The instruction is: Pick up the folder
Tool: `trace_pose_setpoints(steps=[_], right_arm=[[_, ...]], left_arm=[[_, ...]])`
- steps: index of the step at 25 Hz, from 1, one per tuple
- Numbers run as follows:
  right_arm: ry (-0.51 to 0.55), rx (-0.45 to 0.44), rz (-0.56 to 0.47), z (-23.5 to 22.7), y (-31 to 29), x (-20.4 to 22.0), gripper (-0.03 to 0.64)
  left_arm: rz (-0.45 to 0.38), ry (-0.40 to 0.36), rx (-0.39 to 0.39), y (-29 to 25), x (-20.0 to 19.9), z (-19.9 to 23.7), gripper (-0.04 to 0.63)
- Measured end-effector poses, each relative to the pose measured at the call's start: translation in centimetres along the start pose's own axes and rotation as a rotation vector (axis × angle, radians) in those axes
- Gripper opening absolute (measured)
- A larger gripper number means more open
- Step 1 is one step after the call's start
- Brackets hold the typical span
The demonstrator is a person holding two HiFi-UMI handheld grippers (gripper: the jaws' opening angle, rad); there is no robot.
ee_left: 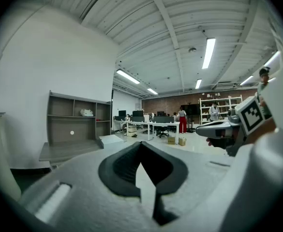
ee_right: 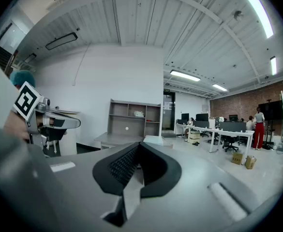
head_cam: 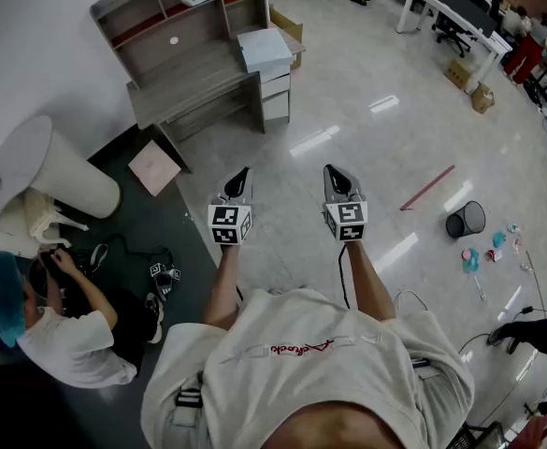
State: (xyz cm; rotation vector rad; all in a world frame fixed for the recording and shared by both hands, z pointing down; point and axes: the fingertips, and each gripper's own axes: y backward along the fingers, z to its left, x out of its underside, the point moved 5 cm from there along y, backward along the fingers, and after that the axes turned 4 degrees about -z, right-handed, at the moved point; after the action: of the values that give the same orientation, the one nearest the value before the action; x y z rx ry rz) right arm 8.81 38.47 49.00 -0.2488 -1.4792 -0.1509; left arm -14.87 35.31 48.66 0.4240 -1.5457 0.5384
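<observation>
The folder (head_cam: 264,50) is a pale blue-white flat stack on the right end of a grey desk with shelves (head_cam: 184,73), far ahead of both grippers. It also shows small in the left gripper view as the folder (ee_left: 111,140) and in the right gripper view as the folder (ee_right: 154,139). My left gripper (head_cam: 243,172) and right gripper (head_cam: 332,170) are held side by side, level, above bare floor. Both are shut, tips together, with nothing between them. The left gripper (ee_left: 141,144) and right gripper (ee_right: 140,144) point toward the desk.
A person in a teal cap (head_cam: 11,302) sits on the dark mat at the lower left beside a white pedestal table (head_cam: 63,171). A pink board (head_cam: 154,167) leans by the desk. A red stick (head_cam: 427,187) and a black bin (head_cam: 467,219) lie on the floor at right.
</observation>
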Motion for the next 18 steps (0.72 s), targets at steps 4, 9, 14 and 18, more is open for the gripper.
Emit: trace_pose_setpoints(steps=[4, 9, 14, 18], right_arm=[[-0.011, 0.001, 0.004, 0.2, 0.4, 0.4, 0.003], [-0.033, -0.021, 0.006, 0.5, 1.2, 0.9, 0.005], [-0.03, -0.023, 0.008, -0.5, 1.3, 1.1, 0.005], [-0.028, -0.014, -0.001, -2.2, 1.3, 1.0, 0.005]], left_arm=[[0.002, 0.006, 0.001, 0.4, 0.3, -0.3, -0.002], [0.005, 0.017, -0.001, 0.6, 0.4, -1.0, -0.001], [0.01, 0.014, 0.001, 0.0, 0.5, -1.7, -0.001], [0.008, 0.012, -0.007, -0.8, 0.3, -2.2, -0.002]])
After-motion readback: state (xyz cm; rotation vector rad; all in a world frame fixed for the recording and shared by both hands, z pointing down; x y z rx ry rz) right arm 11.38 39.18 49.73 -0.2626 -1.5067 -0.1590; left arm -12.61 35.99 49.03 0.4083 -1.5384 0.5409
